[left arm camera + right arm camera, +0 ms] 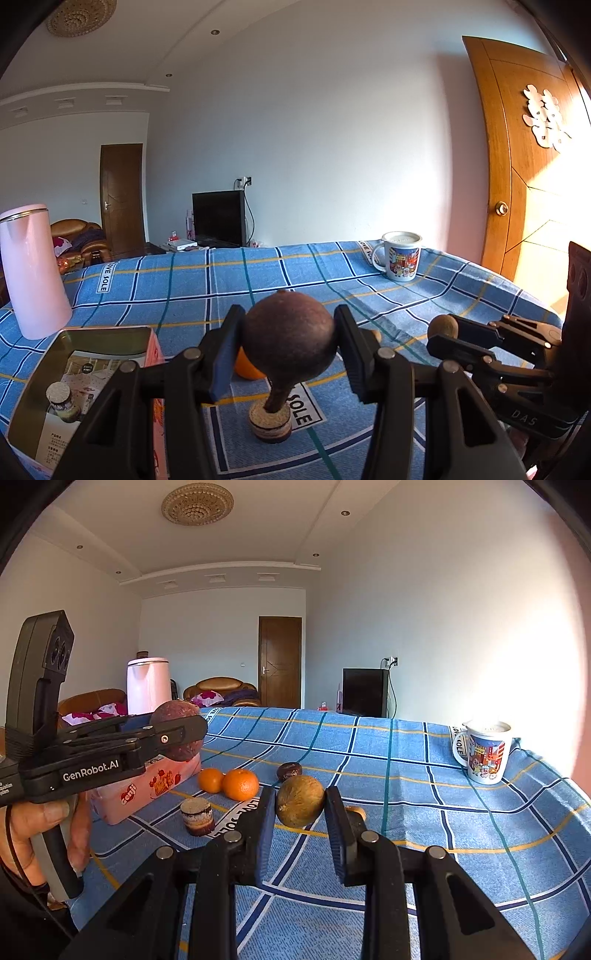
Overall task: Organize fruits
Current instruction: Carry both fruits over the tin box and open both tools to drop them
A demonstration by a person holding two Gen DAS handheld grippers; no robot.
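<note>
the left tool (288, 338) pinches a dark purple round fruit (289, 338), lifted above the blue checked worktop (184, 280) beside the open pink box (40, 384). the right tool (300, 805) clamps a brownish-green fruit (300, 800), seemingly just off the cloth. two oranges (229, 782) lie near the box.

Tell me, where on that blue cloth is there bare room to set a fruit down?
The widest bare stretch of the tablecloth lies between the mug and the two oranges. It is crowded near the pink box: oranges, a small jar and a dark fruit cluster there.
</note>
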